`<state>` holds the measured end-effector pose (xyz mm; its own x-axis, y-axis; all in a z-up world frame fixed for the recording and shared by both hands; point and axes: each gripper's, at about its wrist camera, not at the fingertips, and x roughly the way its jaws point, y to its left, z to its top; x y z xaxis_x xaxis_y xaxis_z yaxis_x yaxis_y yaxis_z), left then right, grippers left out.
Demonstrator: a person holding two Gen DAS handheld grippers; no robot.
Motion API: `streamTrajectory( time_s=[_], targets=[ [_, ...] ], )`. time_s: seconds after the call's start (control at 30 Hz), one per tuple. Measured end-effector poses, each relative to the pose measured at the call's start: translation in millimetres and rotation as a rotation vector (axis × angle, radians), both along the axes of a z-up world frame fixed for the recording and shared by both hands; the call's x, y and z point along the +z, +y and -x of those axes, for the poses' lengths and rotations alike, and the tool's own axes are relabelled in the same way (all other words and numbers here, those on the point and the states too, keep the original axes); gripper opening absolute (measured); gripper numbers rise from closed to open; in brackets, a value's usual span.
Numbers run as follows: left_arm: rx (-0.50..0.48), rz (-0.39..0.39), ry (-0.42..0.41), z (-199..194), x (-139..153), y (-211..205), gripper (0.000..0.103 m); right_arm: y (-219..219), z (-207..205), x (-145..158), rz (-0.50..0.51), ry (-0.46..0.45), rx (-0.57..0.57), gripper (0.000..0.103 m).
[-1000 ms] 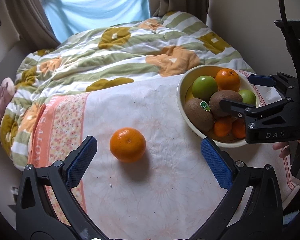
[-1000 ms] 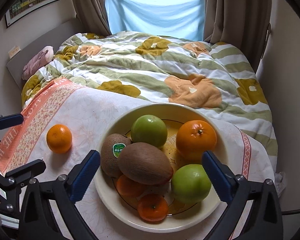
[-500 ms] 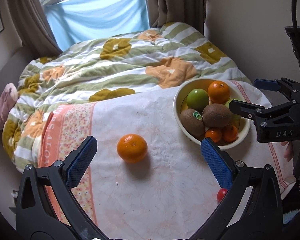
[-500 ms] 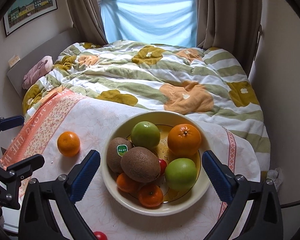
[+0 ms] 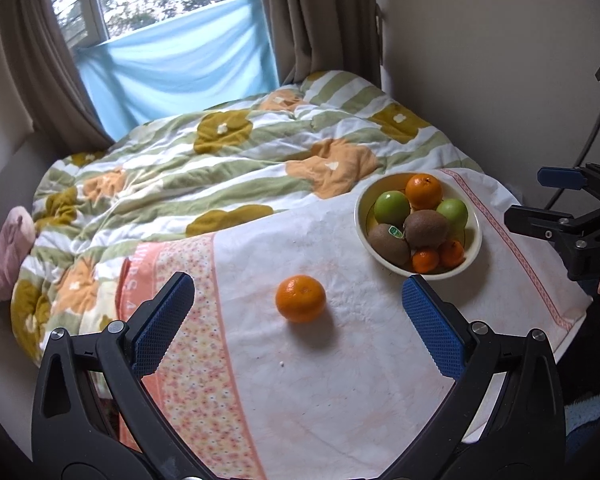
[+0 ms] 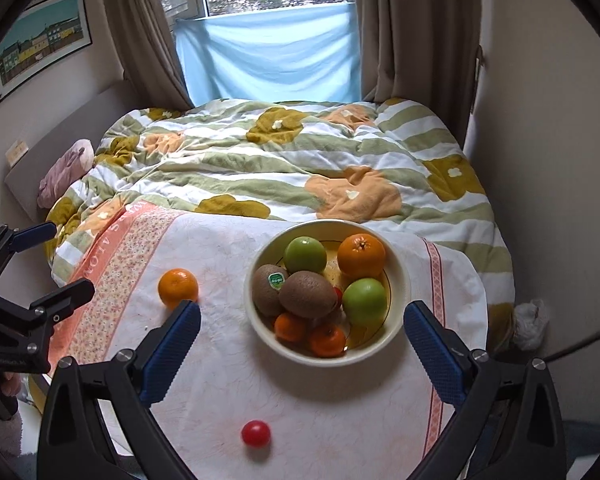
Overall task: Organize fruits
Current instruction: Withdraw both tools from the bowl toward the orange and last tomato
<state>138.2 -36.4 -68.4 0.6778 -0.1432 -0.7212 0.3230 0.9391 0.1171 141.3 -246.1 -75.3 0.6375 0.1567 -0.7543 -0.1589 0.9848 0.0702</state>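
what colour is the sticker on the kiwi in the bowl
Green and white sticker, clearest in the right wrist view.

A home bedroom: a bed with a flowered quilt (image 6: 292,168), curtains (image 6: 396,28) at the window, a framed picture (image 6: 40,40)

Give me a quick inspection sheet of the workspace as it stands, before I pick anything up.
Surface: white cloth with floral orange border, wrinkled, spread over the bed end.
Job's things: bowl holding two green apples, an orange, two kiwis and small mandarins; loose orange and small red fruit on the cloth.
Clutter: nothing seen.
Grippers: left gripper open, empty; right gripper open, empty, in front of the bowl.
Cables: black cable by the right wall.
Surroundings: flowered duvet, curtains, window.
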Motion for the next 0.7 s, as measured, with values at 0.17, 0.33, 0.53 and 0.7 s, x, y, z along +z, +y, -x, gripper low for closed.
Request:
streamTrajectory(
  time_s=[0.17,0.33,0.53,0.7],
  targets=[
    [-0.072,0.015,0.012,0,-1,19,0.103,14,22,-2,-0.021,0.025,-0.078,0.102],
    [-0.154,0.028,0.058,-8,-14,30,0.103,31,40,-14,-0.019,0.060,-0.173,0.102],
    [-0.259,0.020,0.101,-22,-42,36,0.103,51,59,-38,0.025,0.102,-0.262,0.102],
    [-0.347,-0.028,0.116,-39,-70,27,0.103,54,68,-69,-0.020,0.153,-0.347,0.102]
  ],
)
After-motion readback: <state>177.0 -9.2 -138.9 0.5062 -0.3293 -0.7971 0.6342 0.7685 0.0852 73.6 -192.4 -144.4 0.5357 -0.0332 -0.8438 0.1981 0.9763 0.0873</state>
